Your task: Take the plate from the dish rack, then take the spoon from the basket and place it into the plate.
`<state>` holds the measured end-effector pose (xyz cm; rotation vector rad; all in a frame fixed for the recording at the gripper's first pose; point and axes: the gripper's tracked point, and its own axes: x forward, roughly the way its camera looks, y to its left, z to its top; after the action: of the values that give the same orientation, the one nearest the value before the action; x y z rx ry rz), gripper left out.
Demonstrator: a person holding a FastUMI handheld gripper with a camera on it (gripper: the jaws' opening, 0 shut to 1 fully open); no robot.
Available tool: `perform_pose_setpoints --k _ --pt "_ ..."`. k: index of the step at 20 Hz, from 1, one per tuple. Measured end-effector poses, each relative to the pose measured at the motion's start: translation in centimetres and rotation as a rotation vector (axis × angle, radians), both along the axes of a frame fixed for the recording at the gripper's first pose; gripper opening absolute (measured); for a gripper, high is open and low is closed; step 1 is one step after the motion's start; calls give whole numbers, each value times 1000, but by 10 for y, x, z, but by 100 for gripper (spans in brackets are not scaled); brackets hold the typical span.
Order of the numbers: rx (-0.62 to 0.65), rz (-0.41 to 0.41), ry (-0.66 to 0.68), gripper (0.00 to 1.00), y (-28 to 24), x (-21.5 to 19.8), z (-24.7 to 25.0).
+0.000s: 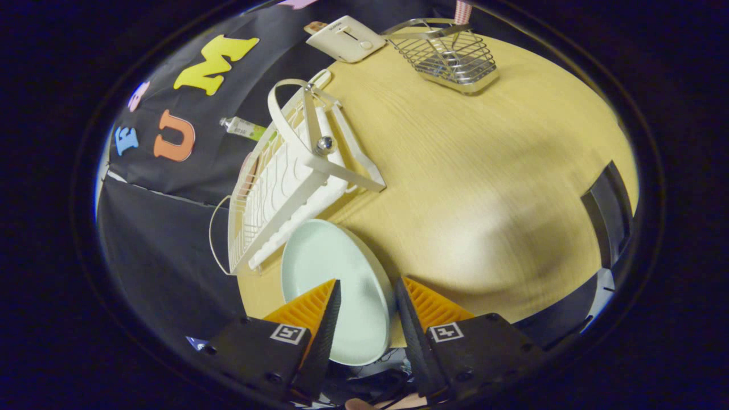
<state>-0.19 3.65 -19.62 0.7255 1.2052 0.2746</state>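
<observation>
Gripper (367,287) tilted, fingers part-spread (a gap showing between them), pointing forward and down

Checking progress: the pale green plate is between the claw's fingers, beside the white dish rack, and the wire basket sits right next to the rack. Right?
Not quite. In the gripper view the plate is between the claw fingers beside the dish rack, but the wire basket stands well apart, far across the table.

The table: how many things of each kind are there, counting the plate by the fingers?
Plate, between the gripper's open fingers: 1
Dish rack: 1
Wire basket: 1
Toaster: 1
Tube, behind the rack at the table's edge: 1
Total: 5
</observation>
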Motion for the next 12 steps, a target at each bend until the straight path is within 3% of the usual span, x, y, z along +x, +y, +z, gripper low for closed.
perform_pose_setpoints --k 3,7,10,12 --pt "-43 25 -111 72 -8 2 13" --pt "-364 49 -415 86 -57 17 28" --pt "-543 34 -667 87 -91 18 61" --pt "-664 -17 -829 88 -127 22 79"
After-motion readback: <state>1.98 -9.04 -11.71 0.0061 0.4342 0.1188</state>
